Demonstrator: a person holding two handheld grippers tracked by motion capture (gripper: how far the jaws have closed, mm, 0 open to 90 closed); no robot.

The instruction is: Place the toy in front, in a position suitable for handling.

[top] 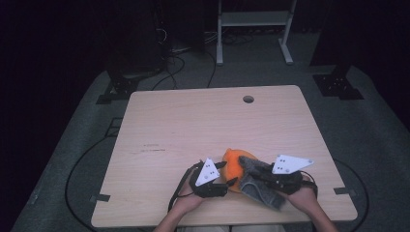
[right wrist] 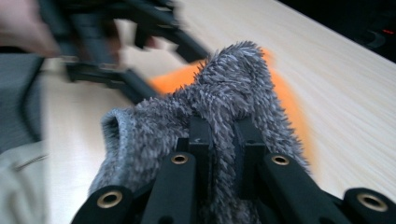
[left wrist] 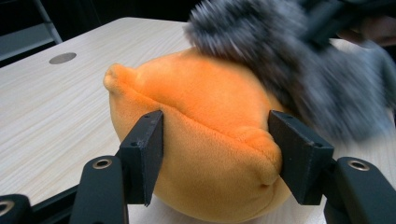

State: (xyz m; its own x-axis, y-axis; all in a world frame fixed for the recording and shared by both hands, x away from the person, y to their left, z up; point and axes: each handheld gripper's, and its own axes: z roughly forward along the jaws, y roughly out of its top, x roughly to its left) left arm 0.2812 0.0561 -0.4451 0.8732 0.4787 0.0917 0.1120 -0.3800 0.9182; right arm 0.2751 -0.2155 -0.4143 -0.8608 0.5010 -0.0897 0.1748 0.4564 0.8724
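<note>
My right hand-held gripper [right wrist: 219,140] is clamped on a fold of grey fuzzy cloth [right wrist: 224,93] draped over the orange plush [left wrist: 201,140]. My left hand-held gripper [left wrist: 217,158] brackets the plush, jaws wide, contact uncertain. The plush sits near the table's [top: 193,121] front edge, partly covered; purpose unknown.

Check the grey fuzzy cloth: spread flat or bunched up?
Bunched up. The grey fuzzy cloth is pinched into a ridge between the right gripper jaws and draped over the orange plush.
</note>
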